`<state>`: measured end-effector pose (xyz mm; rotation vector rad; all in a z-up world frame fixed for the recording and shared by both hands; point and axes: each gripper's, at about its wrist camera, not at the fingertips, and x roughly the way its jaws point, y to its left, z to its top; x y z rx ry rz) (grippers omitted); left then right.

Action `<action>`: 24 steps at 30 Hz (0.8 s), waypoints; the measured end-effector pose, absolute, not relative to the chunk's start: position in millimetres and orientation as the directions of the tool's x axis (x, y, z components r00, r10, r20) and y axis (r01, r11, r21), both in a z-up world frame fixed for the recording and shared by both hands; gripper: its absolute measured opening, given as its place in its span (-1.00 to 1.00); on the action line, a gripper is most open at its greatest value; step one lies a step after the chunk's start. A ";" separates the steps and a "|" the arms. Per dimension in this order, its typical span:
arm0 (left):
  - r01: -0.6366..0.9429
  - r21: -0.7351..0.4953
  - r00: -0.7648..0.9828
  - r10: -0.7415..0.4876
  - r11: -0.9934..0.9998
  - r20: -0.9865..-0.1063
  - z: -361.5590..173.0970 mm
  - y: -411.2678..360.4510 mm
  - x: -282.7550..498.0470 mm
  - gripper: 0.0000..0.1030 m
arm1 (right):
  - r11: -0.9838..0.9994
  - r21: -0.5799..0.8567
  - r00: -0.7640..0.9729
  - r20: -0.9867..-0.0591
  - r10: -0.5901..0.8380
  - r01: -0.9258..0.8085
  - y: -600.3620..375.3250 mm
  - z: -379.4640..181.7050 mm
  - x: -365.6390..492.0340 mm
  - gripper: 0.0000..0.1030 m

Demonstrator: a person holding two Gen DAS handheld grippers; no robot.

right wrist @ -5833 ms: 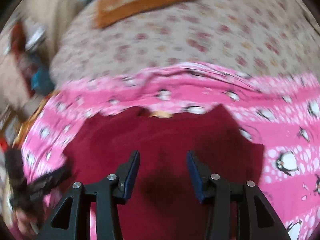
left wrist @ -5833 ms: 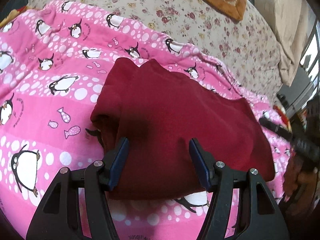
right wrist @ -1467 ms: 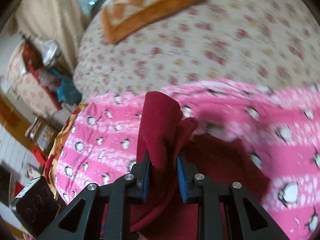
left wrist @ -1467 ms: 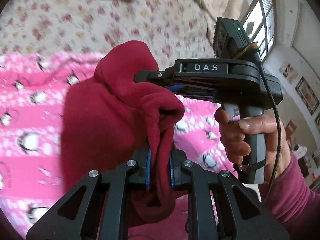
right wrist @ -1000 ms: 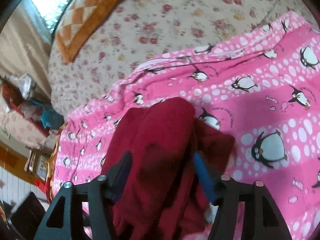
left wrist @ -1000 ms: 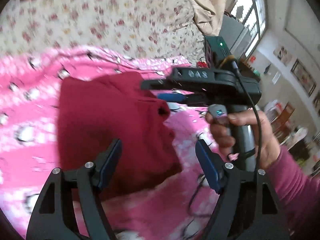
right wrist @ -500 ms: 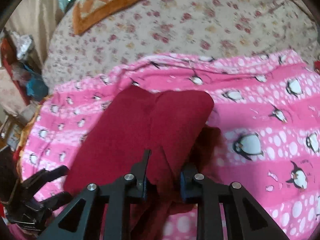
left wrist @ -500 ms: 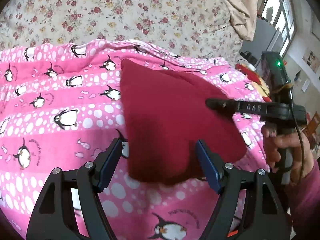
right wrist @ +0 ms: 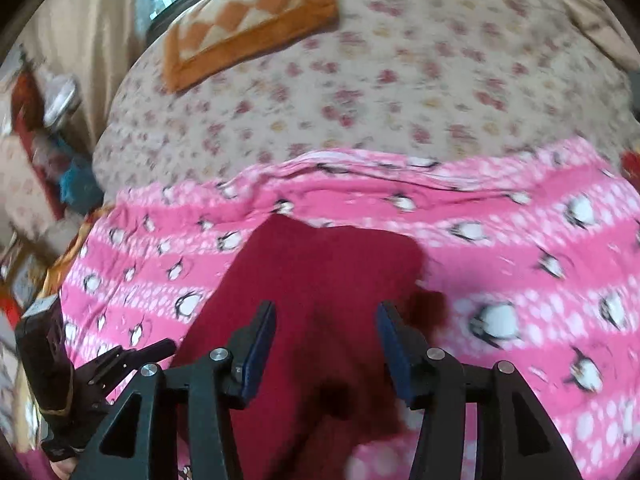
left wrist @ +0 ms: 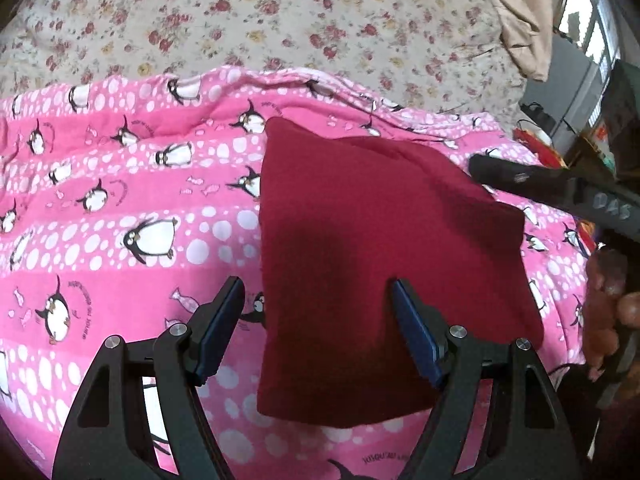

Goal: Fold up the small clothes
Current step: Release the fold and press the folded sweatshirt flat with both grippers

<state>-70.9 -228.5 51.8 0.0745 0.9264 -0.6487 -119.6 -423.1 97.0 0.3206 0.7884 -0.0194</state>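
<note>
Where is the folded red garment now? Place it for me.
The red garment lies flat on the pink penguin blanket, right of centre in the left wrist view, just ahead of both open grippers, near the floral sheet.

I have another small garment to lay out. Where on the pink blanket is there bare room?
Left of the folded red garment, the penguin blanket lies bare up to the floral sheet. Its right side is crowded by the right gripper.

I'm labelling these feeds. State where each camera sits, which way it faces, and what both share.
Left wrist: on the left gripper, jaws open, looking down over the folded dark red fleece garment on the pink penguin-print blanket; the person's right hand shows at the right edge.
Right wrist: on the right gripper, jaws open, above the same garment.
Shared: garment, blanket, floral bedsheet.
</note>
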 end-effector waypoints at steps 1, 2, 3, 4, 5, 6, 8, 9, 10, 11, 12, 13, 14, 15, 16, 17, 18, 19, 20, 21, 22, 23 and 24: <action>0.544 -0.209 0.423 -0.481 0.812 -0.768 49.6 -229.0 -70.1 0.48 | 0.954 0.271 0.697 -0.709 0.108 0.128 -419.1 91.3 -113.0 -0.03; 0.541 -0.207 0.421 -0.476 0.815 -0.772 47.7 -229.2 -69.6 0.48 | 0.957 0.264 0.681 -0.724 0.112 0.123 -415.8 84.4 -106.0 -0.05; 0.541 -0.206 0.418 -0.474 0.815 -0.775 45.6 -229.5 -69.5 0.48 | 0.961 0.246 0.661 -0.743 0.103 0.126 -413.2 75.2 -98.5 -0.05; 0.545 -0.207 0.414 -0.476 0.812 -0.776 44.9 -230.0 -69.9 0.48 | 0.965 0.221 0.644 -0.760 0.082 0.139 -412.8 67.4 -95.4 -0.06; 0.551 -0.206 0.410 -0.477 0.809 -0.778 44.1 -231.0 -70.5 0.48 | 0.967 0.193 0.615 -0.787 0.051 0.166 -414.7 54.9 -91.5 -0.08; 0.555 -0.200 0.409 -0.474 0.808 -0.780 43.4 -232.2 -71.2 0.48 | 0.962 0.200 0.597 -0.800 0.052 0.184 -418.2 44.7 -90.2 -0.08; 0.559 -0.185 0.416 -0.466 0.809 -0.781 42.8 -233.9 -73.0 0.48 | 0.954 0.227 0.606 -0.793 0.063 0.198 -424.1 36.0 -93.6 -0.08; 0.560 -0.178 0.421 -0.462 0.809 -0.781 42.9 -234.6 -74.2 0.48 | 0.953 0.229 0.614 -0.787 0.062 0.196 -425.0 36.8 -96.7 -0.08; 0.559 -0.175 0.422 -0.460 0.810 -0.781 43.2 -234.7 -74.5 0.48 | 0.955 0.224 0.612 -0.788 0.059 0.196 -424.4 38.5 -97.9 -0.08; 0.557 -0.173 0.424 -0.458 0.812 -0.781 43.5 -234.5 -74.9 0.48 | 0.955 0.221 0.612 -0.789 0.057 0.196 -423.5 40.9 -99.7 -0.09; 0.554 -0.174 0.426 -0.457 0.814 -0.781 43.7 -233.9 -75.2 0.48 | 0.955 0.225 0.612 -0.789 0.061 0.195 -422.5 44.9 -103.4 -0.09; 0.550 -0.177 0.427 -0.456 0.816 -0.781 43.6 -233.1 -75.3 0.48 | 0.954 0.228 0.612 -0.788 0.063 0.195 -421.2 48.0 -106.5 -0.08; 0.545 -0.178 0.428 -0.455 0.819 -0.781 43.3 -232.7 -75.6 0.48 | 0.954 0.231 0.614 -0.787 0.067 0.192 -420.5 51.2 -110.1 -0.08; 0.542 -0.177 0.428 -0.451 0.822 -0.783 42.5 -232.6 -76.1 0.48 | 0.954 0.235 0.617 -0.784 0.073 0.185 -417.5 55.8 -114.6 -0.08; 0.542 -0.174 0.428 -0.448 0.822 -0.785 41.8 -232.8 -76.7 0.48 | 0.955 0.238 0.620 -0.780 0.080 0.177 -415.0 59.0 -117.8 -0.08; 0.544 -0.169 0.429 -0.446 0.822 -0.786 41.5 -233.0 -77.6 0.48 | 0.957 0.235 0.625 -0.776 0.079 0.171 -412.2 62.9 -123.5 -0.08; 0.545 -0.165 0.432 -0.444 0.822 -0.785 41.6 -233.0 -78.5 0.48 | 0.961 0.220 0.631 -0.773 0.067 0.167 -408.6 67.0 -129.6 -0.08; 0.546 -0.162 0.434 -0.442 0.822 -0.785 41.9 -233.0 -79.1 0.48 | 0.965 0.206 0.634 -0.772 0.057 0.164 -406.0 68.9 -133.5 -0.08; 0.545 -0.159 0.435 -0.440 0.823 -0.786 42.1 -232.8 -79.6 0.48 | 0.967 0.196 0.635 -0.771 0.049 0.163 -403.3 70.2 -137.0 -0.08; 0.544 -0.159 0.435 -0.439 0.824 -0.786 42.0 -232.7 -79.6 0.48 | 0.968 0.190 0.635 -0.771 0.044 0.163 -400.6 70.9 -141.6 -0.08; 0.543 -0.159 0.435 -0.438 0.825 -0.787 41.8 -232.6 -80.1 0.48 | 0.969 0.187 0.636 -0.771 0.042 0.163 -399.3 70.6 -144.2 -0.08; 0.541 -0.159 0.435 -0.437 0.826 -0.787 41.5 -232.6 -80.3 0.48 | 0.970 0.183 0.636 -0.771 0.039 0.163 -398.3 69.3 -145.9 -0.08; 0.540 -0.158 0.435 -0.435 0.827 -0.788 41.1 -232.9 -80.7 0.48 | 0.971 0.174 0.627 -0.778 0.033 0.165 -397.7 65.5 -146.5 -0.08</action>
